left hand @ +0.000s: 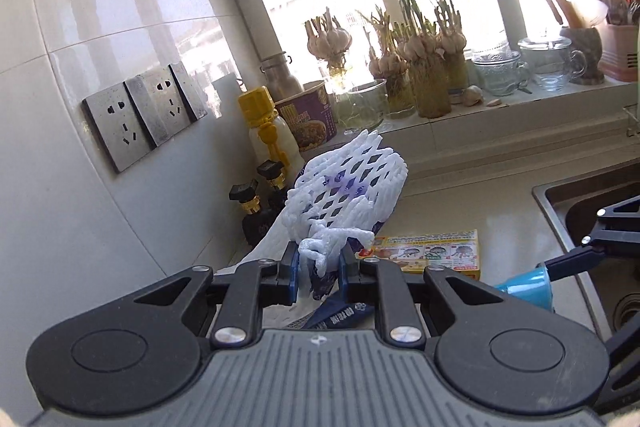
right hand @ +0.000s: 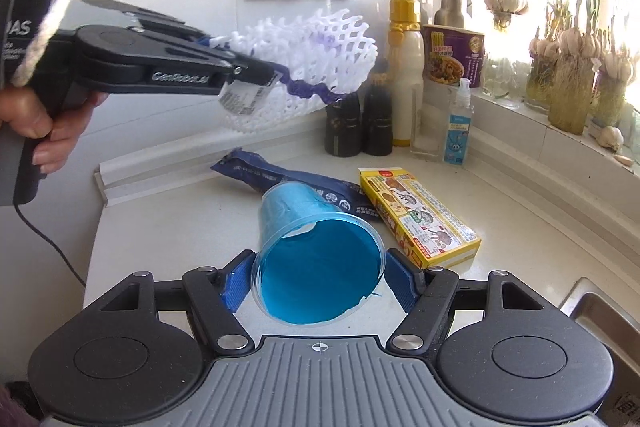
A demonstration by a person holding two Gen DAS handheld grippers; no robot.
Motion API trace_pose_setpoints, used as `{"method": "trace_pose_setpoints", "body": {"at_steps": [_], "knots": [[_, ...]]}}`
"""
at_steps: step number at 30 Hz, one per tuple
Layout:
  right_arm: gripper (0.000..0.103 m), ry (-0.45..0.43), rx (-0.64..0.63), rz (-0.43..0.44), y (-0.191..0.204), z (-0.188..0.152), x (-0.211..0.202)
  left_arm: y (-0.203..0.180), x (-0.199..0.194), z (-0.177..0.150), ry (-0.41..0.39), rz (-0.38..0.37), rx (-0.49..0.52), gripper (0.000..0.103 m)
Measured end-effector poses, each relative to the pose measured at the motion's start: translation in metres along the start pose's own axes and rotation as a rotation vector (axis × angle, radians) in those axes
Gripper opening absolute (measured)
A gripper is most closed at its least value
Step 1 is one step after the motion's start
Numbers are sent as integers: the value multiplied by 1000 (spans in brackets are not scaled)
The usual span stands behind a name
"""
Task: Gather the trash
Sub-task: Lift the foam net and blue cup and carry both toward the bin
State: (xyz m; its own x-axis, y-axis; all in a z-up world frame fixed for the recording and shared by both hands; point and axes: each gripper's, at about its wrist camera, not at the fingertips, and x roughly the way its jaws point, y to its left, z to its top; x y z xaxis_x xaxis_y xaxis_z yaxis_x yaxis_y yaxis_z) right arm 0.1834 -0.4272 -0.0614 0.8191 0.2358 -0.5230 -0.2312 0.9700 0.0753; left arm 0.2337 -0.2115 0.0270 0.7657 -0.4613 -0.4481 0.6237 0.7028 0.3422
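Left wrist view: the left gripper [left hand: 318, 261] has its jaws narrowed onto a white foam fruit net [left hand: 346, 187], pinching the net's bunched end between the blue pads [left hand: 289, 263]. The net rises clear of the countertop [left hand: 472, 203], with purple marks showing through its mesh. Beneath the fingers lies a dark blue wrapper [left hand: 338, 315]. A yellow box [left hand: 430, 253] rests flat on the counter just right of the net. At the far right the right gripper's fingers reach in beside a blue plastic cup [left hand: 528, 287], near the sink [left hand: 592, 215]. Behind stand 2 dark bottles [left hand: 256, 207], a yellow-capped bottle [left hand: 266, 127], a purple instant noodle cup [left hand: 308, 121] and jars of sprouting garlic [left hand: 420, 67] on the windowsill. 3 wall sockets [left hand: 144, 111] sit on the tiled wall.

Right wrist view: the right gripper [right hand: 318, 277] holds the blue plastic cup [right hand: 316, 251] tipped with its mouth toward the camera, jaws fairly wide, pads against the rim on both sides. The cup is lifted above the counter. A person's hand [right hand: 38, 123] grips the left gripper [right hand: 256, 67], which carries the foam net [right hand: 312, 47] in the air in front of the wall. The blue wrapper [right hand: 288, 179] and the yellow box [right hand: 420, 215] lie on the counter behind the cup, touching each other. A small spray bottle [right hand: 458, 123] stands near the noodle cup [right hand: 454, 55].
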Motion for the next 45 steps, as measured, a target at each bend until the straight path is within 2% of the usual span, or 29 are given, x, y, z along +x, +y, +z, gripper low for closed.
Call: {"method": "trace_pose_setpoints", "body": {"at_steps": [4, 11, 18, 24, 31, 37, 41, 45], "knots": [[71, 0, -1, -18, 15, 2, -17, 0, -36, -10, 14, -27, -36, 17], [71, 18, -12, -27, 48, 3, -41, 11, -88, -31, 40, -21, -132, 17], [71, 23, 7, -1, 83, 4, -59, 32, -134, -56, 73, 24, -293, 17], [71, 30, 69, 51, 105, 5, -67, 50, -160, -79, 111, 67, -442, 17], [71, 62, 60, 87, 141, 5, -70, 74, -186, -115, 149, 123, -642, 17], [71, 126, 109, 153, 171, -3, -63, 83, -198, -153, 217, 140, -765, 17], [71, 202, 137, 195, 189, -15, -53, 83, -199, -183, 292, 142, -832, 17], [71, 287, 132, 203, 209, -31, -43, 77, -199, -211, 361, 141, -900, 17]]}}
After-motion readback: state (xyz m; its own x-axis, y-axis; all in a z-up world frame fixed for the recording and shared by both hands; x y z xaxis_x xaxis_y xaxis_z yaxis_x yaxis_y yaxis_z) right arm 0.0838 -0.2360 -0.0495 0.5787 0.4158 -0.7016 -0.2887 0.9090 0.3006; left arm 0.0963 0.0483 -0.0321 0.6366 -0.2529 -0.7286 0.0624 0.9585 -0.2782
